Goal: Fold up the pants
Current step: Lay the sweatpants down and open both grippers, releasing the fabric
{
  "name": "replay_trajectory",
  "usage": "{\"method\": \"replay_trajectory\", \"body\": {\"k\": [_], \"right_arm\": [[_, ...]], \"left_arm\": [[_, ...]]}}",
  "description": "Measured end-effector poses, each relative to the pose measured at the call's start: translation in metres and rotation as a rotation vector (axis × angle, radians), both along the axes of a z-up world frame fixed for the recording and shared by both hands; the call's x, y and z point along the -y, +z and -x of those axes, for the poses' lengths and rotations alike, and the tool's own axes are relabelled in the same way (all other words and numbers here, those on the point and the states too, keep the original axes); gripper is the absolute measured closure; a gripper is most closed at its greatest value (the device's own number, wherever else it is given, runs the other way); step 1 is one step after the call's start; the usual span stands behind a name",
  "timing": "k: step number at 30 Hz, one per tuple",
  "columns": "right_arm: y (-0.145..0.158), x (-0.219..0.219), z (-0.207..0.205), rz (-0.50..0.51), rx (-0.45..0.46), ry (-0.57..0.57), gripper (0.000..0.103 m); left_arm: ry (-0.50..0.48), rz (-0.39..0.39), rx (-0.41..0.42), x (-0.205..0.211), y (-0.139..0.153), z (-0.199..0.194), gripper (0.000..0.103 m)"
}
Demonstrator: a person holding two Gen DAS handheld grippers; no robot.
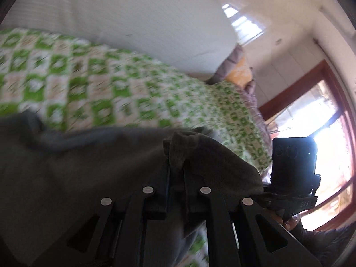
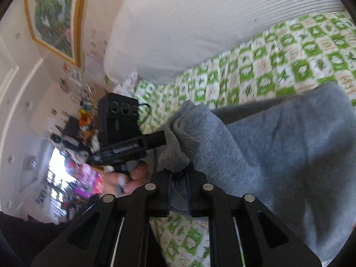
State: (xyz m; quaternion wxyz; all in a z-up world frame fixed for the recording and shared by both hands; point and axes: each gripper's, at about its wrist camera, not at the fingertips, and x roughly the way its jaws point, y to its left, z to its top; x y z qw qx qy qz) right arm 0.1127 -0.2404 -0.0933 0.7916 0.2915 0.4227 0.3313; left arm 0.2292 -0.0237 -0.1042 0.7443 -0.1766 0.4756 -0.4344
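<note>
The grey pants (image 1: 77, 166) hang lifted over a bed with a green and white checked cover (image 1: 111, 84). My left gripper (image 1: 175, 155) is shut on a bunched edge of the pants, which drape over its fingers. My right gripper (image 2: 179, 166) is shut on another bunched edge of the pants (image 2: 278, 146), which spread down to the right. The two grippers are close side by side: the right one shows in the left wrist view (image 1: 293, 173), the left one in the right wrist view (image 2: 124, 129). Both views are blurred.
A large white pillow (image 1: 138, 22) lies at the head of the bed. A framed picture (image 2: 55, 15) hangs on the wall. A red-framed window (image 1: 322, 133) is on one side, a cluttered shelf (image 2: 75, 133) on the other. A purple and orange bundle (image 1: 235, 71) lies past the pillow.
</note>
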Motion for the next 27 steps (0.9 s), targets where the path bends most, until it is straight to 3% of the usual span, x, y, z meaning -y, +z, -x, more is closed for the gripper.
{"method": "replay_trajectory", "body": {"k": [2, 9, 11, 12, 17, 20, 27], "right_arm": [[-0.010, -0.011, -0.005, 0.051, -0.024, 0.015, 0.086], [-0.021, -0.029, -0.002, 0.145, -0.066, 0.079, 0.066], [-0.012, -0.027, 0.003, 0.156, -0.052, 0.091, 0.049], [-0.007, -0.026, 0.005, 0.158, -0.040, 0.091, 0.046], [0.025, -0.005, 0.008, 0.123, 0.019, 0.096, 0.045], [0.039, -0.003, -0.005, 0.214, 0.062, 0.108, 0.045], [0.034, -0.029, -0.056, 0.386, 0.038, 0.246, 0.045]], "left_arm": [[0.027, -0.043, -0.017, -0.011, -0.004, 0.004, 0.093], [0.113, -0.033, -0.039, -0.052, 0.005, 0.032, 0.087], [0.111, -0.029, -0.020, -0.050, 0.015, 0.048, 0.087], [0.111, -0.029, -0.014, -0.047, 0.018, 0.054, 0.086], [0.145, 0.005, -0.032, -0.032, 0.030, 0.086, 0.072], [0.221, -0.016, -0.044, -0.022, 0.031, 0.098, 0.060], [0.332, -0.151, -0.076, 0.003, 0.004, 0.094, 0.059]]}}
